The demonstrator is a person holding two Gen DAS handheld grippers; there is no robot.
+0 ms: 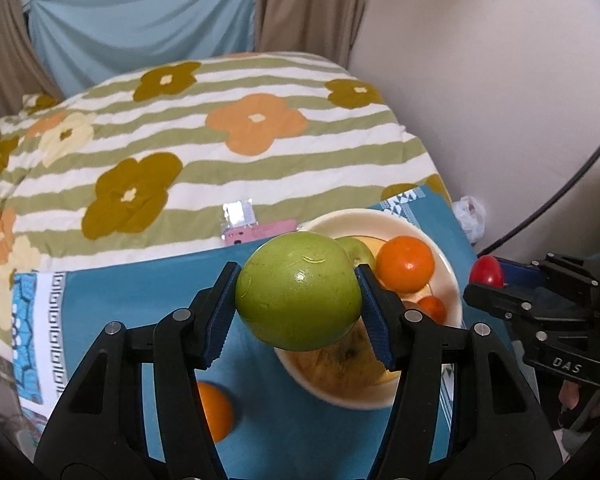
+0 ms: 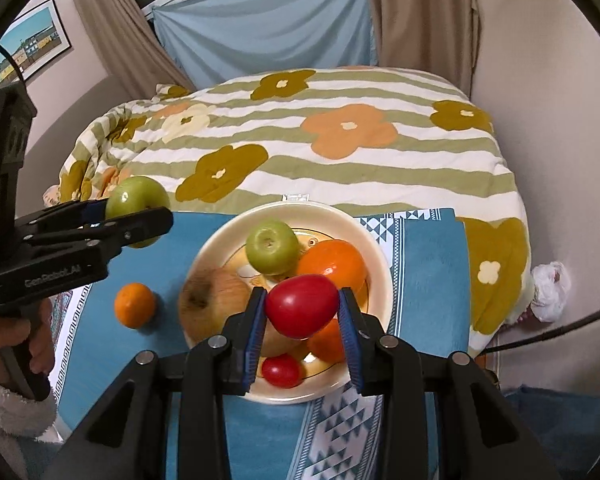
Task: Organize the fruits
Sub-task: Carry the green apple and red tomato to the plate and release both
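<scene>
Both hand-held grippers carry fruit above a cream round ceramic plate.

Left wrist view: the left hand-held gripper (image 1: 298,300) is clamped on a large smooth green apple (image 1: 298,291), lifted over the plate (image 1: 454,280) on the blue patterned cloth (image 1: 140,300); a small orange mandarin (image 1: 216,412) lies on the cloth below.
Right wrist view: the right hand-held gripper (image 2: 302,320) grips a glossy red egg-shaped tomato (image 2: 302,306) above the plate (image 2: 380,264), which holds a smaller green apple (image 2: 272,253), an orange persimmon (image 2: 334,266), a brownish pale apple (image 2: 212,304) and a second red tomato (image 2: 282,371).

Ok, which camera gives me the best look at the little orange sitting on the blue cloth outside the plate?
The right wrist view: the small orange lies whole and unobstructed on the blue cloth, left of the plate. In the left wrist view that orange is blurred and half hidden behind the left gripper.
</scene>
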